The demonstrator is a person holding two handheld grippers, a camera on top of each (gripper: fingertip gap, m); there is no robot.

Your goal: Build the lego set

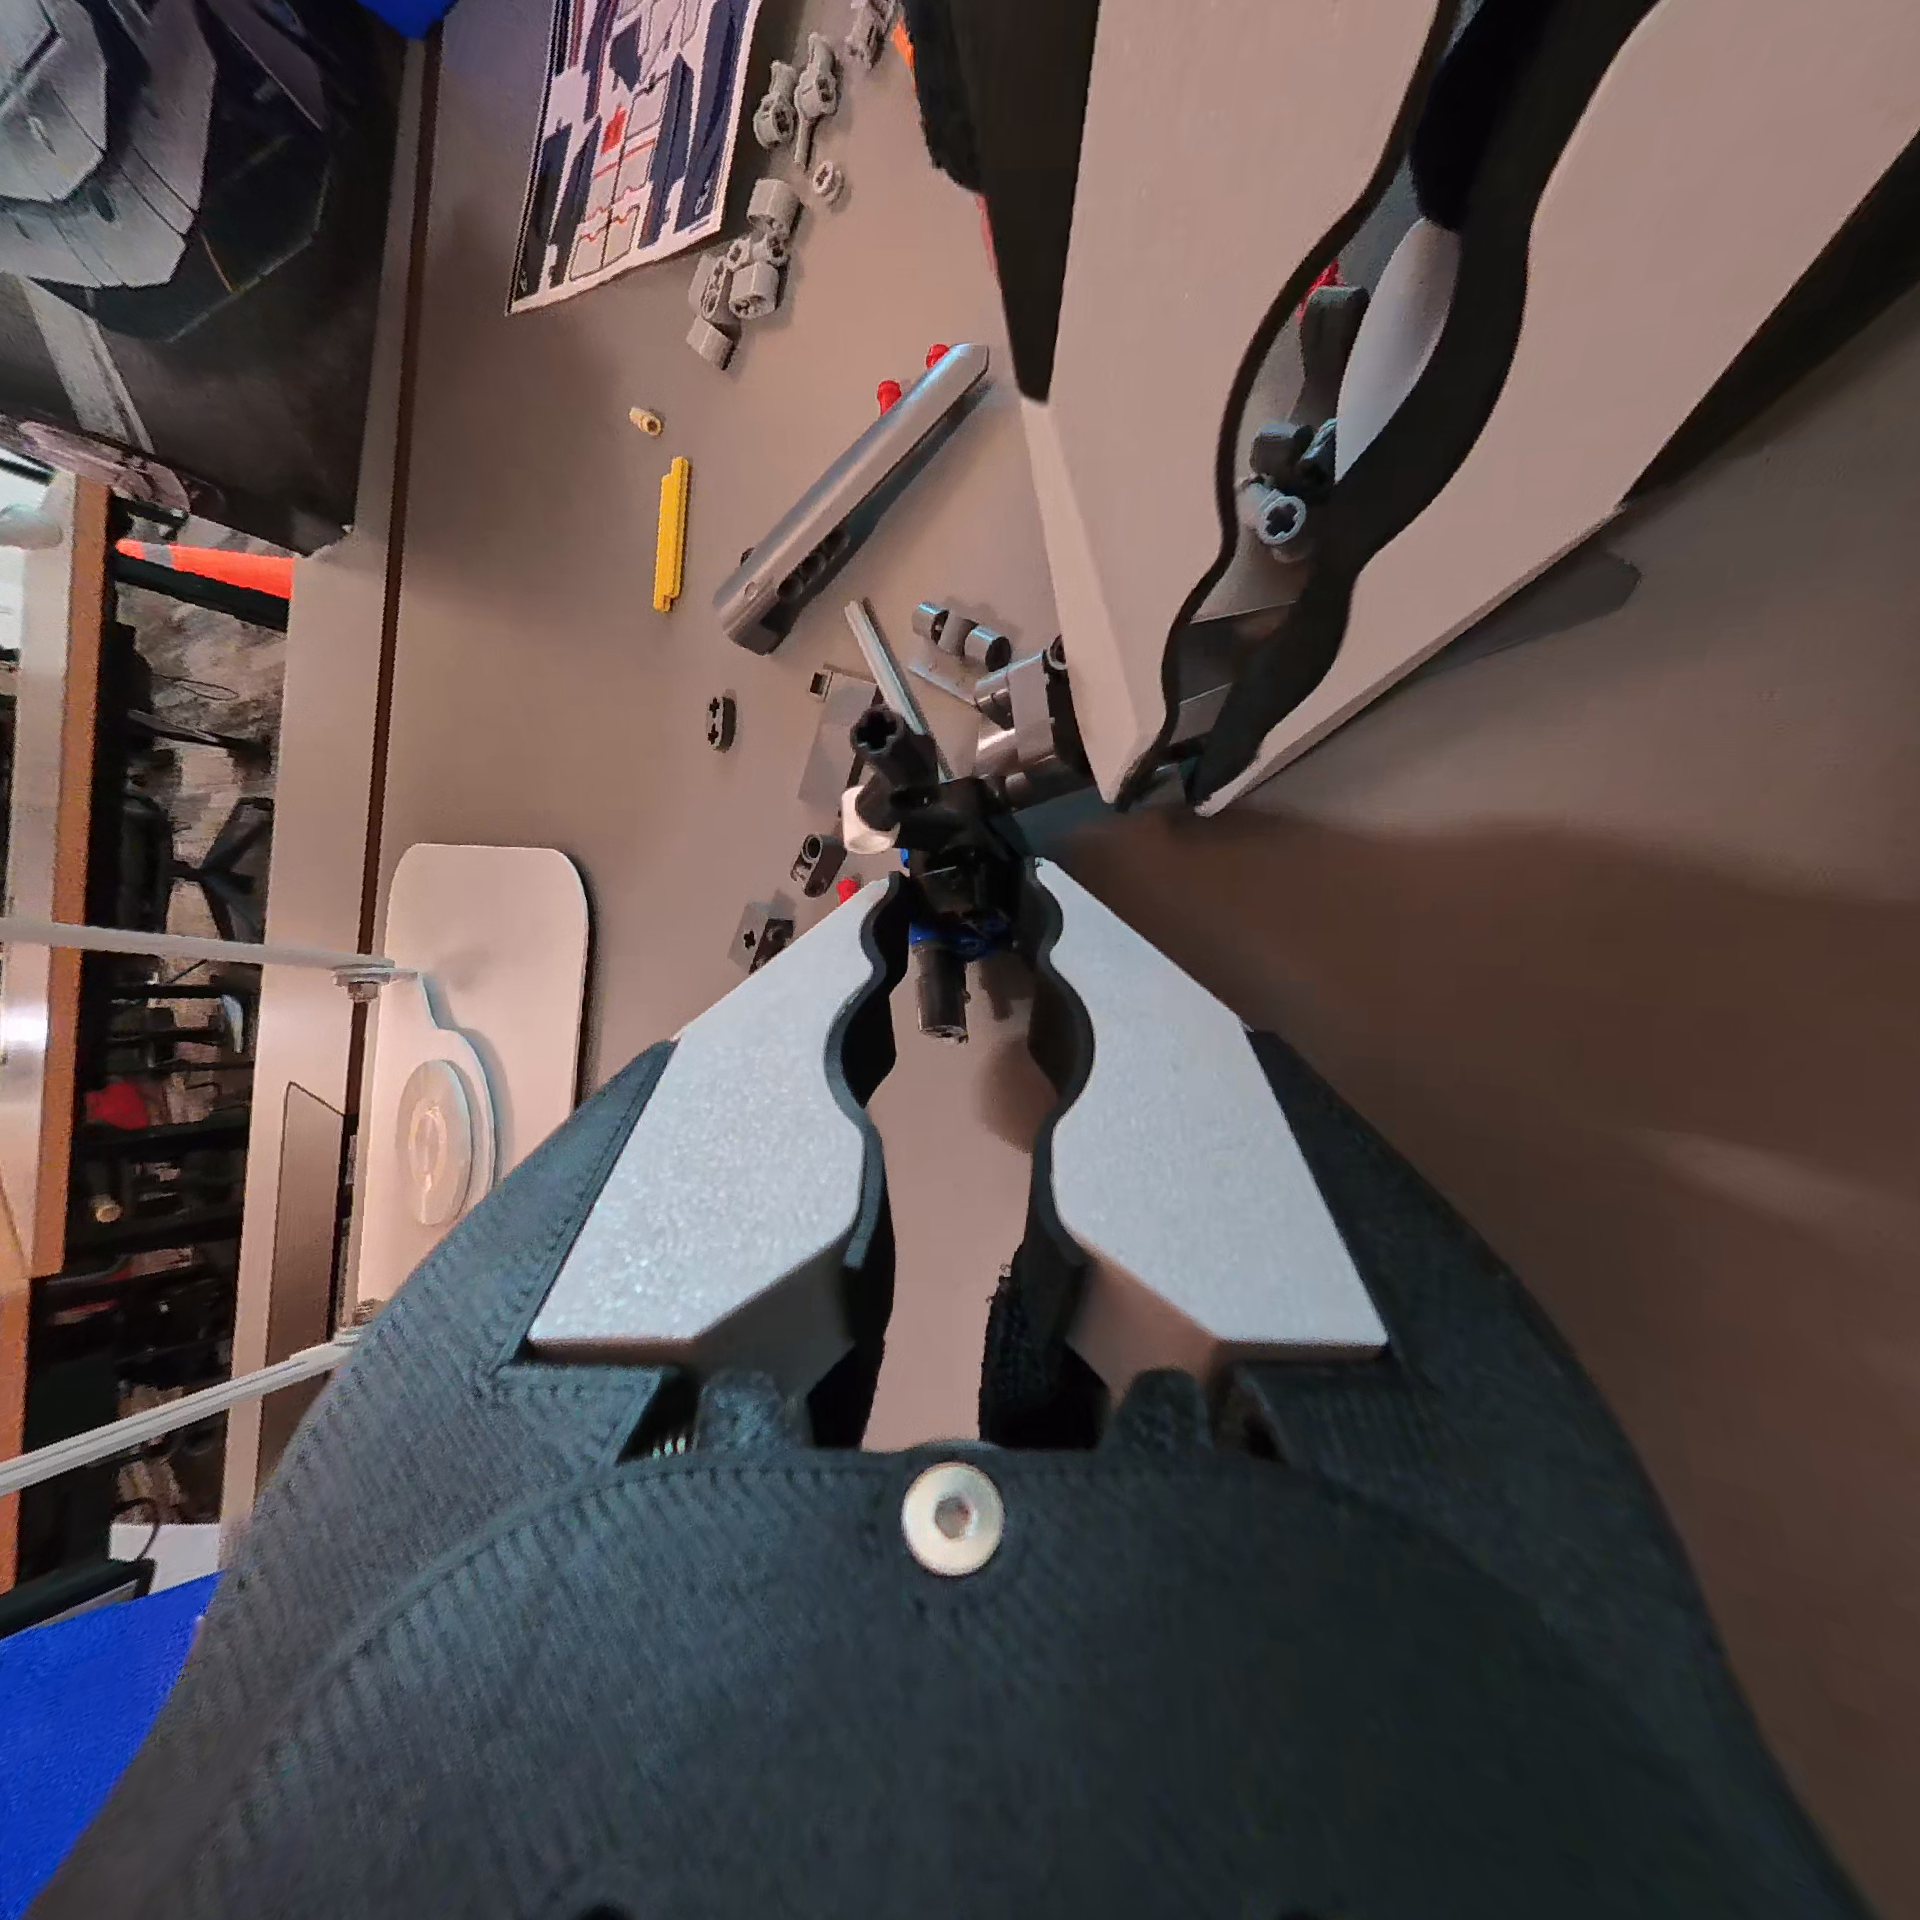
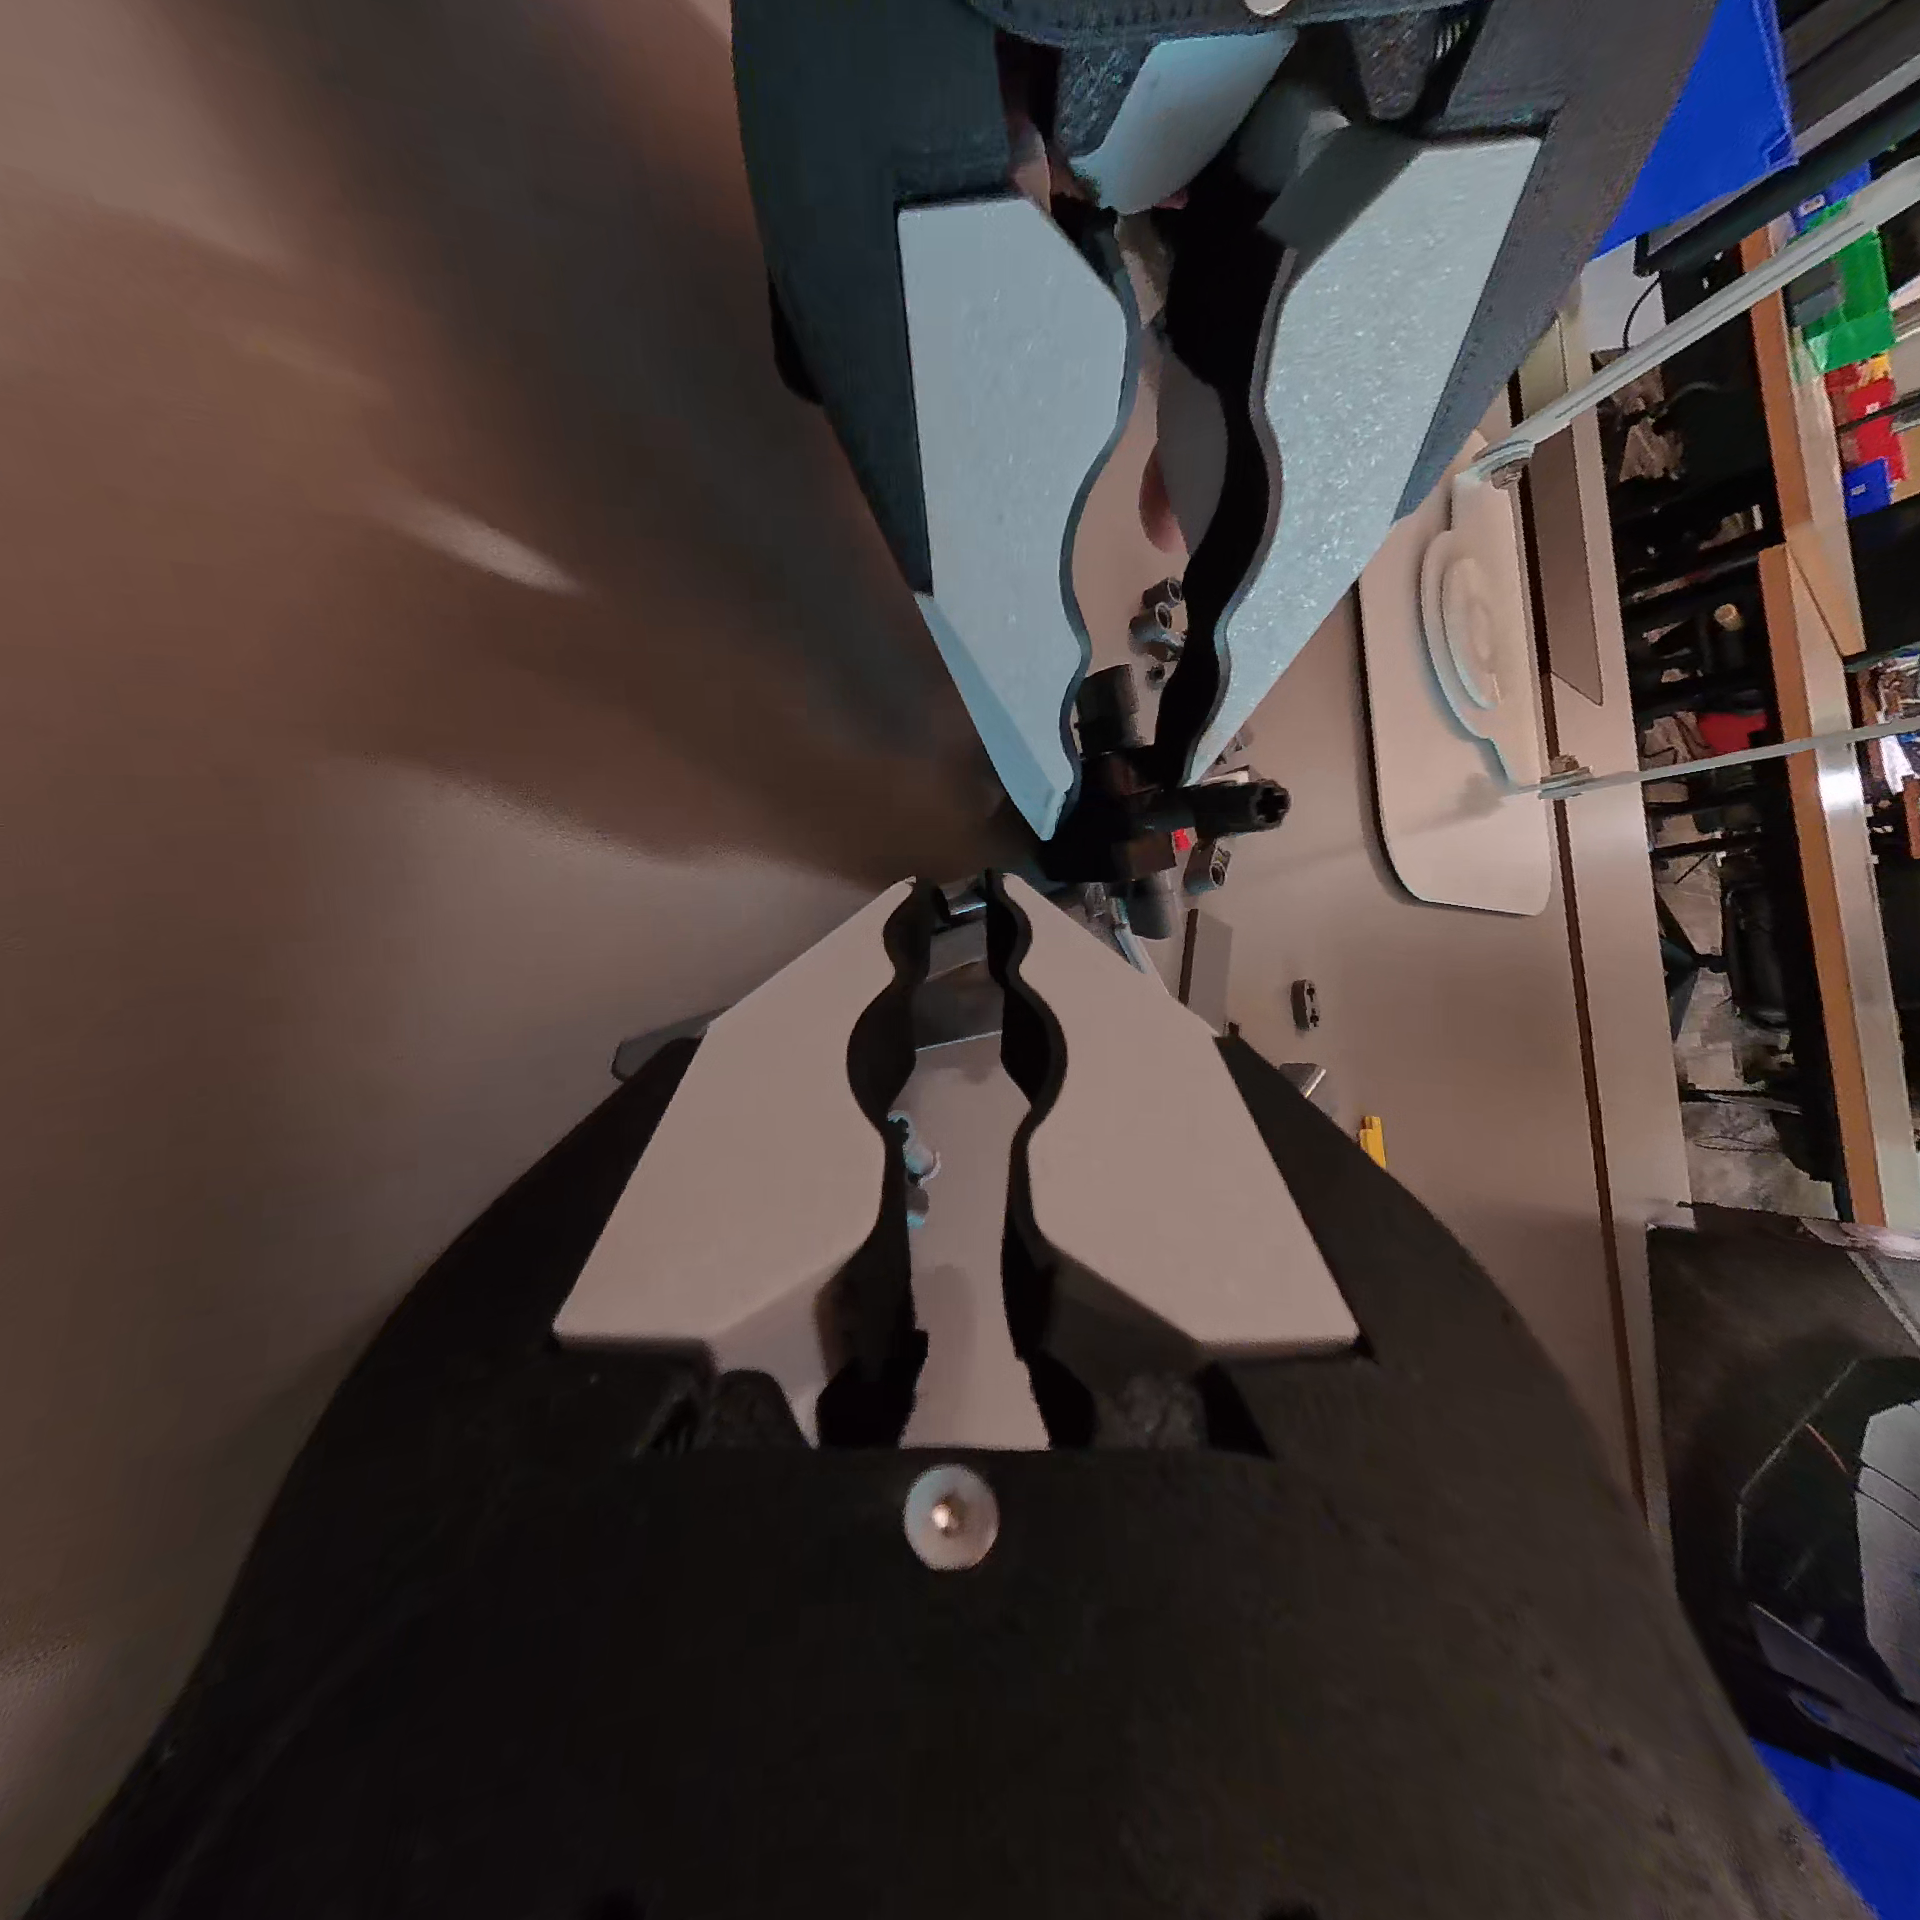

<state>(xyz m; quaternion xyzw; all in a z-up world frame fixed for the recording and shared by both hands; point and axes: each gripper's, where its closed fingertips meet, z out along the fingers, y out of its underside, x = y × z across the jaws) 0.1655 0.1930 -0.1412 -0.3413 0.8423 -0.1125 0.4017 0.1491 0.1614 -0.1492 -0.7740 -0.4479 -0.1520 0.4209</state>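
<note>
My left gripper is shut on a black Lego assembly with a blue pin and a black axle sticking back between the fingers. My right gripper comes in from the upper right and is shut on a grey Lego assembly. The two assemblies meet tip to tip above the table; I cannot tell if they are joined. In the right wrist view my right gripper grips the grey assembly, and the left gripper holds the black assembly just beyond it.
On the grey table lie a long grey beam with red pins, a yellow strip, several grey connectors, a small black piece and a printed sheet. A dark box and a white pad sit at the table's edge. The tips of both grippers are at nearly the same place. It is some 10 centimetres from my left tips to the small black piece. My right wrist view looks at it from another angle.
</note>
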